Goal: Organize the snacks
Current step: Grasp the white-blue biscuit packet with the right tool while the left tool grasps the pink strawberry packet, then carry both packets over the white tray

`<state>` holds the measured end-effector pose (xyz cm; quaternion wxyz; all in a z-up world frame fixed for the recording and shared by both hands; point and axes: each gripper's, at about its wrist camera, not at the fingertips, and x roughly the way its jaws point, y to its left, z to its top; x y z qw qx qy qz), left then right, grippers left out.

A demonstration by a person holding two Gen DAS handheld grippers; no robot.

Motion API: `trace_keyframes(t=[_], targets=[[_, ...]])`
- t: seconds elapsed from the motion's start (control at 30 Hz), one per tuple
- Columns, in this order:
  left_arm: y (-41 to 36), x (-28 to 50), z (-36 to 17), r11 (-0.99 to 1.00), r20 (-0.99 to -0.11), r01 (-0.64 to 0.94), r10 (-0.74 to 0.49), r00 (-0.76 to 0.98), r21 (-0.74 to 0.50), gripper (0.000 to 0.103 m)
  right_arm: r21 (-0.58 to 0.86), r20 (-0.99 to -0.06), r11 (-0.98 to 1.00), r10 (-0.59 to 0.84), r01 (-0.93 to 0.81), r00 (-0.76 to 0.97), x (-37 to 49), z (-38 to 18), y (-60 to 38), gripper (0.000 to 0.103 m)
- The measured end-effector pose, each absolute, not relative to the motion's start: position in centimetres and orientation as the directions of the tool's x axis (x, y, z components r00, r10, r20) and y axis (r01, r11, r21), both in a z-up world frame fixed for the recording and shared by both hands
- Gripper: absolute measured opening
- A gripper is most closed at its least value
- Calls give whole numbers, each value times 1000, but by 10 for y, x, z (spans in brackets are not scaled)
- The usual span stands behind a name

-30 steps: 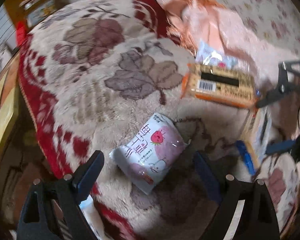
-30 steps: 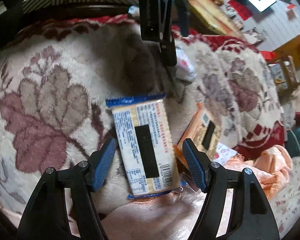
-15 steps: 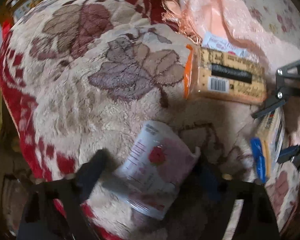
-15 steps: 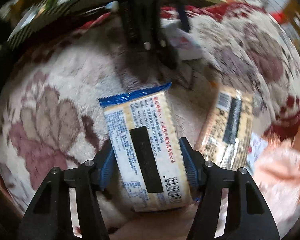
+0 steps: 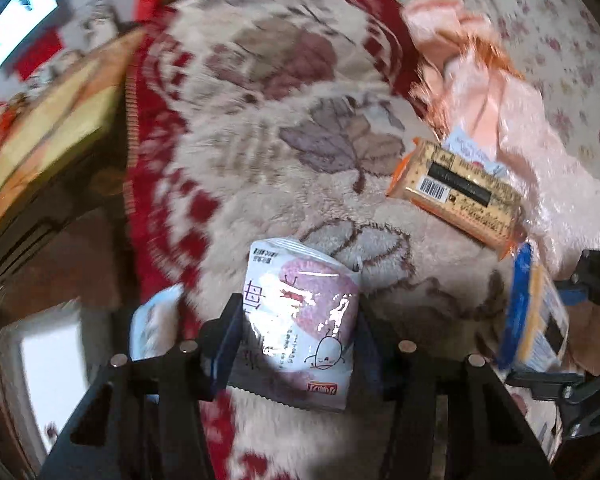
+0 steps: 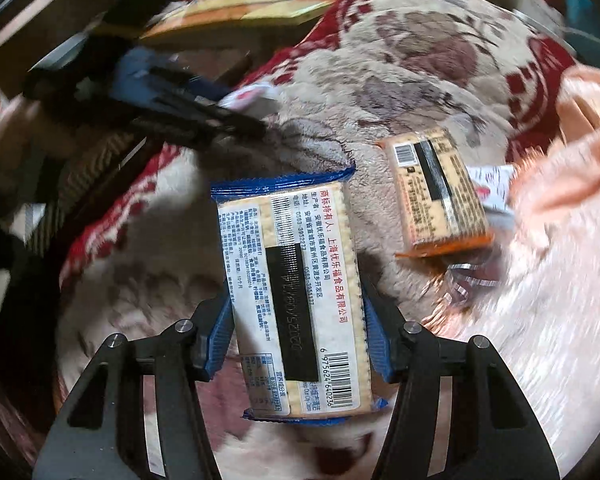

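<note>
A plush cream blanket with mauve leaf patterns and a red checked border fills the middle. At two o'clock, a crumpled peach satin cloth lies over a pale sheet with small pink flowers. At ten o'clock, a yellowish wooden board slants; a bright white rectangle glows beyond it.
</note>
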<state>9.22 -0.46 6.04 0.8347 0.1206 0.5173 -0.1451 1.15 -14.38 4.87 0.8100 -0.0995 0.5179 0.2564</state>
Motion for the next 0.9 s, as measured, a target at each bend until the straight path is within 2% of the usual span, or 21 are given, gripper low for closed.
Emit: trace_keyframes(t=[0.17,0.27,0.47,0.9], targets=[[13,54,86,978,-845,201,-54,532,64,56,135,-870,898,310,-420,383,9,49,-130,56],[29,34,93,991,-822,108,3,569,79,56,166,-859,892,340,-420,382,9,55,-118,56],[68,5,101,996,-803,-57,87,590,66,56,135,-835,880,349,-455,426,5,73,-82,56],[121,-33,109,974,-776,-218,178,606,53,56,123,-826,827,392,-548,406,-8,90,-22,56]])
